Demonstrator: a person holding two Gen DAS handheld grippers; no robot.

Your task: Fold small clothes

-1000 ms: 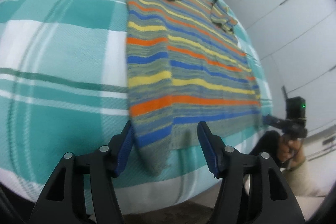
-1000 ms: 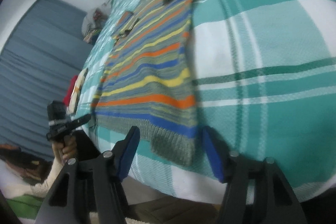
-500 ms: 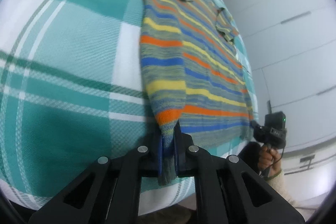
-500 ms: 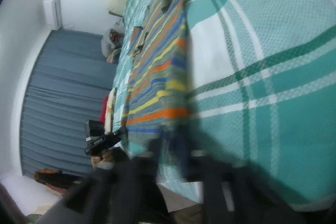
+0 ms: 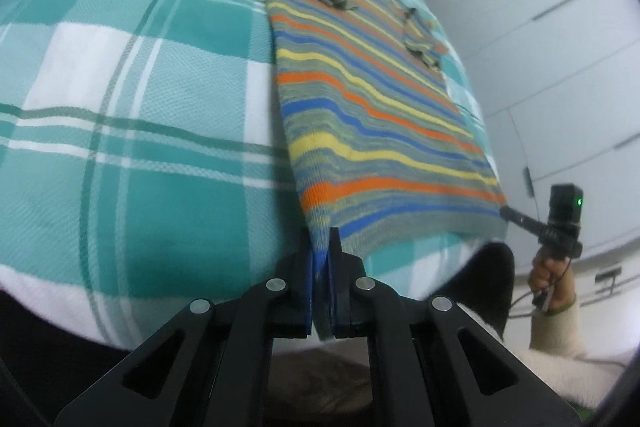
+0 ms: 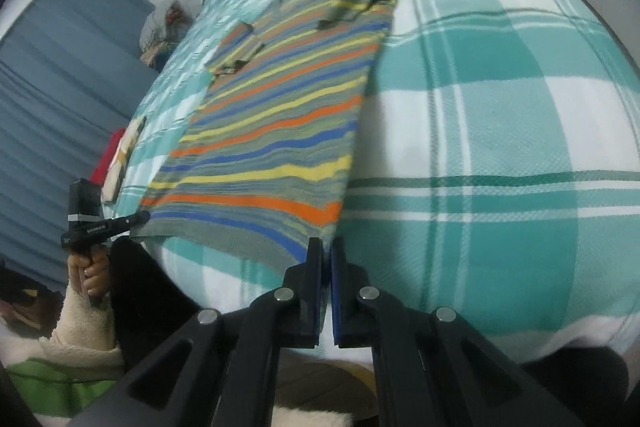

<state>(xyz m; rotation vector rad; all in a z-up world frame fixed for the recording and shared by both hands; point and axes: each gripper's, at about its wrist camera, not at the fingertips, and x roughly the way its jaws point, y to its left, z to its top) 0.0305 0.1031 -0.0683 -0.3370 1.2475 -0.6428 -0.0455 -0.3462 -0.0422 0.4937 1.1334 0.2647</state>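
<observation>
A small striped knit sweater in grey, blue, yellow and orange lies flat on a teal plaid bed, sleeves folded in over its body. My left gripper is shut on the sweater's near left hem corner. My right gripper is shut on the near right hem corner of the sweater. The hem between the two corners is raised a little off the bed. Each gripper also shows in the other's view, the right one and the left one, pinching the hem.
The teal and white plaid bedcover spreads on both sides of the sweater. White cupboard doors stand beyond the bed's right side. A blue curtain and a pile of folded clothes are at the left.
Both grippers were open around the hem corners a second ago. They have shut on the corners and raised the hem slightly toward me.
</observation>
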